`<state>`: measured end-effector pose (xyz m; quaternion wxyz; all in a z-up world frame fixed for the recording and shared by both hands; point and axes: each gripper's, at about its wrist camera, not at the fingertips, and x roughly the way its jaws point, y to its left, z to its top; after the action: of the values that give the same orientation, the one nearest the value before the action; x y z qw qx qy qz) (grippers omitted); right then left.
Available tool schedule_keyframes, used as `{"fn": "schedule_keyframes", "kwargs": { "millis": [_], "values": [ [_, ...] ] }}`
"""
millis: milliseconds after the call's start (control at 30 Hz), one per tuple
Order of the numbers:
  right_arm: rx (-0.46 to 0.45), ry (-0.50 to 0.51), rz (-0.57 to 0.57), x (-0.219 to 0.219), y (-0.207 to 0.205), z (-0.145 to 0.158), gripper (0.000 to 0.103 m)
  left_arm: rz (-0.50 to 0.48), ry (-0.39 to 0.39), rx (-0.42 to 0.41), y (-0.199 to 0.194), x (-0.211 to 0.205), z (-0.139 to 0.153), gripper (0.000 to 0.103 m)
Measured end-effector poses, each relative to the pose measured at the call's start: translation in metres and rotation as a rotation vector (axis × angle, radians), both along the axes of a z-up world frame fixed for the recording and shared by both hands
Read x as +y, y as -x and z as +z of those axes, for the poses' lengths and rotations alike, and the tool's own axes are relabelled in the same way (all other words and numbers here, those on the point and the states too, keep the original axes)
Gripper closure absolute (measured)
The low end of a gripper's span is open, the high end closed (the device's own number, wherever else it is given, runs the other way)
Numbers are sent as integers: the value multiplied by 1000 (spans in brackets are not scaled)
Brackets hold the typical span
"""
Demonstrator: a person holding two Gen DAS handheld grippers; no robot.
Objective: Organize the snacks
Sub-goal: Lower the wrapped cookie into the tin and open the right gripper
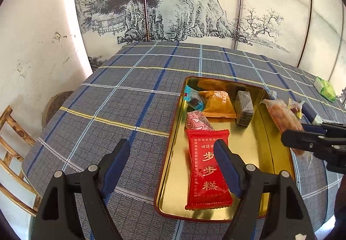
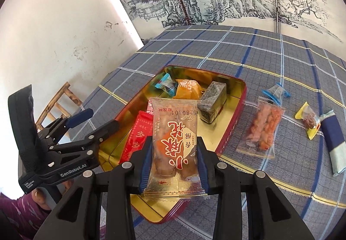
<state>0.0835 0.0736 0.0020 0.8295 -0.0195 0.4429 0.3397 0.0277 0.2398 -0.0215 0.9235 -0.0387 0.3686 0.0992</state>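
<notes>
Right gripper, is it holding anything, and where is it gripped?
Yes: the right gripper pinches a clear twisted-snack packet by its side edges near the lower end, above the tin.

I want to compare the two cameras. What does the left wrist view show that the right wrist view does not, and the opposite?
Only the left wrist view shows the green packet at the far table edge and the whole red packet lying in the tin.

Only the right wrist view shows the printed front of the clear packet clamped in the right gripper, and a purple sleeve.

Both show the gold tin, the grey block, the orange packet and the open left gripper.
</notes>
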Motion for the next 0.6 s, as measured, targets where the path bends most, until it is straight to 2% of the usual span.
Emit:
{"fn": "schedule_keyframes", "kwargs": {
  "millis": [300, 600],
  "values": [
    [36, 30, 8, 14, -10, -19, 65, 42, 36, 12, 1, 16, -4, 25],
    [30, 57, 16, 30, -17, -22, 65, 47, 26, 8, 1, 16, -4, 24]
  ]
}}
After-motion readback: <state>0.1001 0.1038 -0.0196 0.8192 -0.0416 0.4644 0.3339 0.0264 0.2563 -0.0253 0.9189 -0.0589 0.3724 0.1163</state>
